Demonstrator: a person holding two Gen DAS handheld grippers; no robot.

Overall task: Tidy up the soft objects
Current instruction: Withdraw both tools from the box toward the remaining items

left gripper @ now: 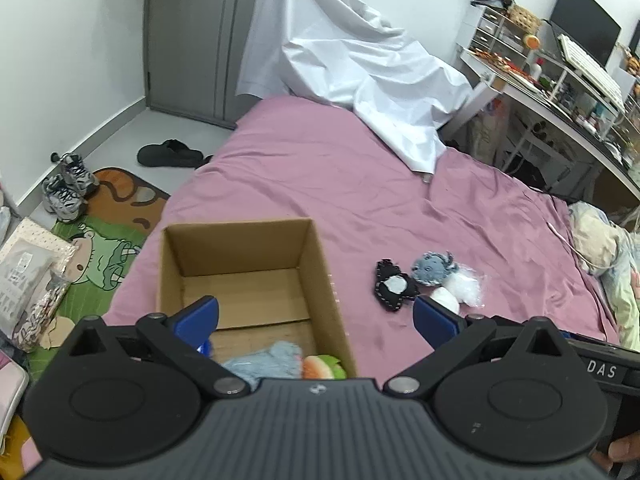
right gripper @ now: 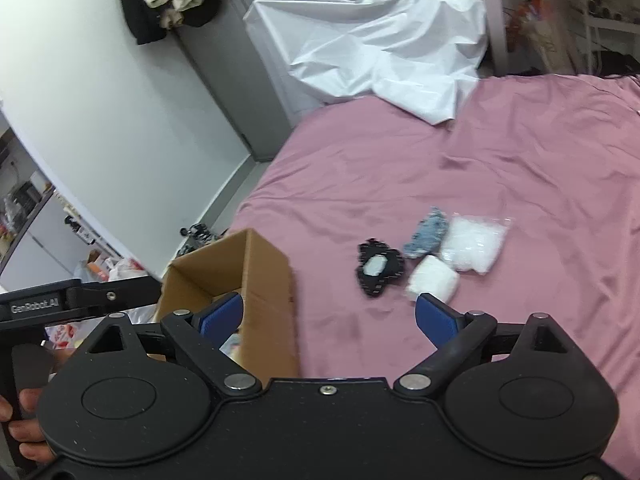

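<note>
An open cardboard box (left gripper: 320, 280) (right gripper: 272, 292) stands on the pink bed. A fluffy blue toy (left gripper: 268, 362) and an orange-green soft toy (left gripper: 322, 367) lie inside it at the near end. To its right on the sheet lie a black felt piece with a white patch (left gripper: 392, 286) (right gripper: 378, 272), a blue-grey plush (left gripper: 434, 268) (right gripper: 426, 236), a white soft roll (left gripper: 444, 300) (right gripper: 432, 284) and a clear bag of white stuffing (left gripper: 466, 286) (right gripper: 474, 244). My left gripper (left gripper: 316, 316) hangs open over the box, nothing between its fingers. My right gripper (right gripper: 330, 316) is open above the box's right wall, also with nothing in it.
A white sheet (left gripper: 352, 64) drapes something at the far end of the bed. A cluttered desk (left gripper: 560, 92) stands at the right, bedding (left gripper: 604, 248) at the bed's right edge. Shoes (left gripper: 68, 188), a slipper (left gripper: 170, 154) and a cartoon mat (left gripper: 104, 252) lie on the floor left.
</note>
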